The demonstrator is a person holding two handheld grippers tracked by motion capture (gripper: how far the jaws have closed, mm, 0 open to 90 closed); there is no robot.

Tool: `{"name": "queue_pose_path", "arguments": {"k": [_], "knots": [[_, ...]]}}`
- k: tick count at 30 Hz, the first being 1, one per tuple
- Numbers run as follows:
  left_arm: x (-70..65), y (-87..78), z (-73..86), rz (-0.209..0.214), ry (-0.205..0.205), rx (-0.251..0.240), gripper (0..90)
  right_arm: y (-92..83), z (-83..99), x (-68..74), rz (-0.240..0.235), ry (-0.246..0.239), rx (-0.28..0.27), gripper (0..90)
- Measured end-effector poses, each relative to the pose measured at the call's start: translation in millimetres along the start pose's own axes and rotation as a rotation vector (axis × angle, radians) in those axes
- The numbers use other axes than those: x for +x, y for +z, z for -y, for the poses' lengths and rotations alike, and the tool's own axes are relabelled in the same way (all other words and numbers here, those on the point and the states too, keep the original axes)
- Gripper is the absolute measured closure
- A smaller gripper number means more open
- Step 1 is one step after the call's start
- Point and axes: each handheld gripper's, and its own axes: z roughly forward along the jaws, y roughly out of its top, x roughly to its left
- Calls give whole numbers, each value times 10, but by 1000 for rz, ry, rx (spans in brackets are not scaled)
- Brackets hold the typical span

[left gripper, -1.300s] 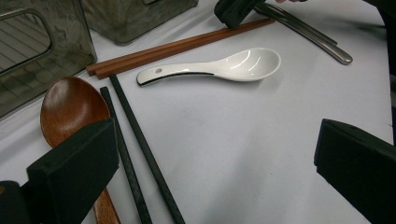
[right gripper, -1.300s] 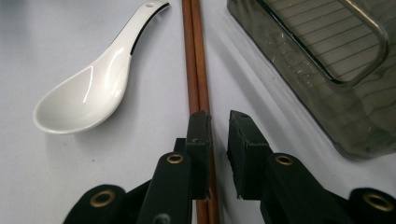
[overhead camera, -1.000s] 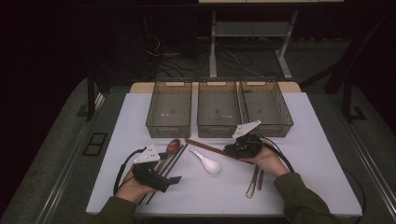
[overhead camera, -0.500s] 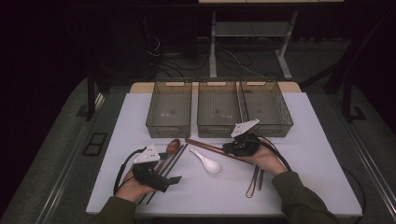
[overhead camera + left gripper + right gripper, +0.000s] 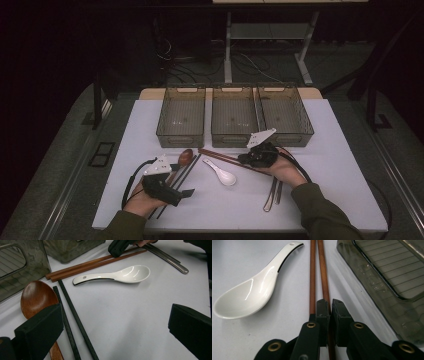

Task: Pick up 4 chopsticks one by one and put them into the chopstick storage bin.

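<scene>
Your right gripper (image 5: 329, 305) has its jaws pinched on one of the brown chopsticks (image 5: 313, 270), mid-frame in the high view just below the middle bin (image 5: 234, 114). The white spoon (image 5: 221, 172) lies beside them. Lower left, your left gripper (image 5: 186, 193) sits wide open near the wooden spoon (image 5: 37, 295) and black chopsticks (image 5: 75, 315).

The flat desk top (image 5: 340, 165) is plain white. Along its far edge sit three smoky translucent plastic bins (image 5: 234, 116), brownish grey with a fine ribbed line pattern on the floor. Nearer the middle there's a glossy white ceramic soup spoon (image 5: 117, 276) with a thin black stripe along its handle, a pair of reddish-brown wooden chopsticks (image 5: 317, 270), a pair of matte black chopsticks (image 5: 72, 322), a warm brown wooden spoon (image 5: 37, 296) and shiny silver metal chopsticks (image 5: 167, 258). Both grippers are black, with brass-coloured rivets on the right gripper (image 5: 329, 307).
</scene>
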Motion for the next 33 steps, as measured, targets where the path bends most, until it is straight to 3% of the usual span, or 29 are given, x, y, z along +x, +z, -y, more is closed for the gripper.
{"name": "queue_pose_path", "arguments": {"k": [12, 24, 33], "knots": [[-1, -10, -2, 0, 1, -4, 0, -12, 4, -11, 10, -29, 3, 847], [-3, -25, -8, -2, 1, -19, 0, -124, -1, 15, -18, 17, -16, 849], [-9, -34, 3, -3, 7, -16, 0, -254, -3, 70, -22, 18, -36, 849]]}}
